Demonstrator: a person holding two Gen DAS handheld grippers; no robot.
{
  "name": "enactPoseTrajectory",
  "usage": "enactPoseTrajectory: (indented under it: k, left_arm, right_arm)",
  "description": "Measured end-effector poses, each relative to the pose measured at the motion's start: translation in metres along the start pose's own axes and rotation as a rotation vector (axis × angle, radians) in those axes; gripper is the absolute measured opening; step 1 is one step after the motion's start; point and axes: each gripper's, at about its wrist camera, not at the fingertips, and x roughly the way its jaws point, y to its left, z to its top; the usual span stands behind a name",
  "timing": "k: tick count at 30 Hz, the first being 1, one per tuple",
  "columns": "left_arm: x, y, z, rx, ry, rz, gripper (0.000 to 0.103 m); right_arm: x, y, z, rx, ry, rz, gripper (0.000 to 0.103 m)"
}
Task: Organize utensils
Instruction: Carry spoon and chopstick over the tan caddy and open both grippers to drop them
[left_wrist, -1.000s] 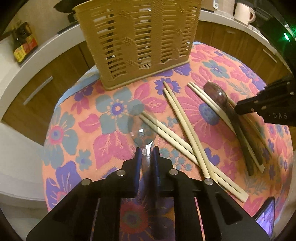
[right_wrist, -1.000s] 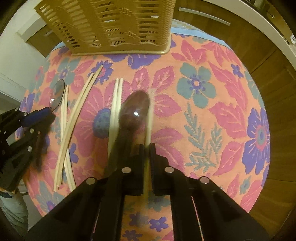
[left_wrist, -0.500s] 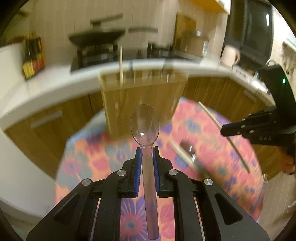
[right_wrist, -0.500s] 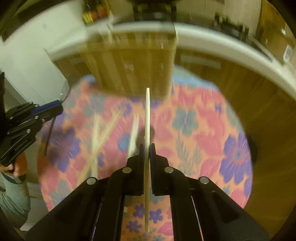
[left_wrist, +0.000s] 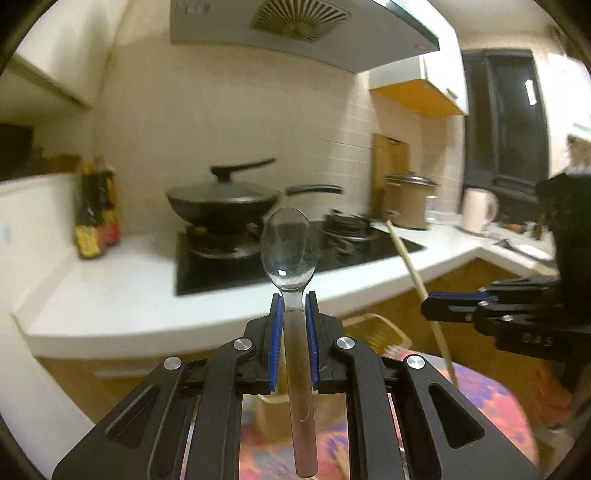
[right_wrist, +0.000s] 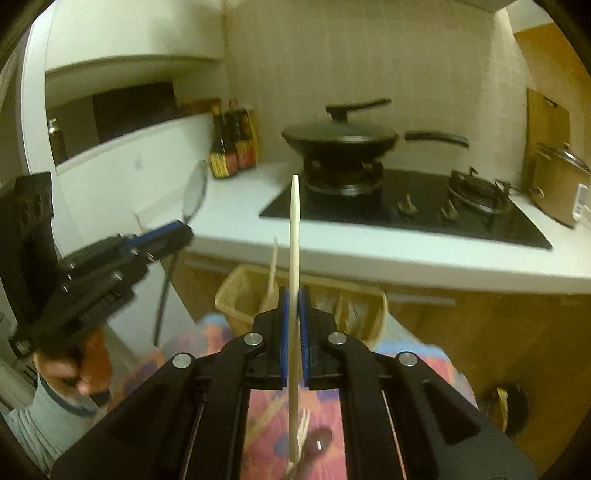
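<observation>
My left gripper (left_wrist: 294, 306) is shut on the handle of a clear plastic spoon (left_wrist: 290, 251), lifted with its bowl pointing up. My right gripper (right_wrist: 293, 299) is shut on a pale chopstick (right_wrist: 294, 240), which stands upright. Each wrist view shows the other gripper: the right gripper (left_wrist: 454, 306) with its chopstick (left_wrist: 417, 280), and the left gripper (right_wrist: 162, 236) with the spoon (right_wrist: 194, 192). The tan slotted basket (right_wrist: 240, 295) sits below and ahead, with one chopstick (right_wrist: 273, 273) standing in it. A dark spoon (right_wrist: 317, 443) and loose chopsticks (right_wrist: 269, 417) lie blurred on the floral cloth (left_wrist: 480, 406).
Behind the basket runs a white counter (right_wrist: 406, 258) with a black hob (right_wrist: 424, 214), a lidded wok (right_wrist: 340, 140), sauce bottles (right_wrist: 232, 155) and a brown pot (left_wrist: 406, 199). A pale jug (left_wrist: 478, 210) stands at the right. A person's hand (right_wrist: 88, 365) holds the left gripper.
Both grippers have risen from the table and tilted upward, carrying the clear spoon and one chopstick. The views now face the counter, with the basket low in the frame.
</observation>
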Motion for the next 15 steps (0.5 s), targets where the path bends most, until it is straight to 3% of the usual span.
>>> enactPoseTrajectory:
  k: [4,15]
  left_arm:
    - [0.016,0.004,0.005,0.019,-0.037,0.073,0.010]
    - [0.043,0.016,0.001,0.029,-0.063,0.142,0.010]
  right_arm:
    - [0.019,-0.002,0.016,0.003,-0.076,0.014,0.003]
    - [0.060,-0.014,0.035,0.061,-0.178,0.014,0.003]
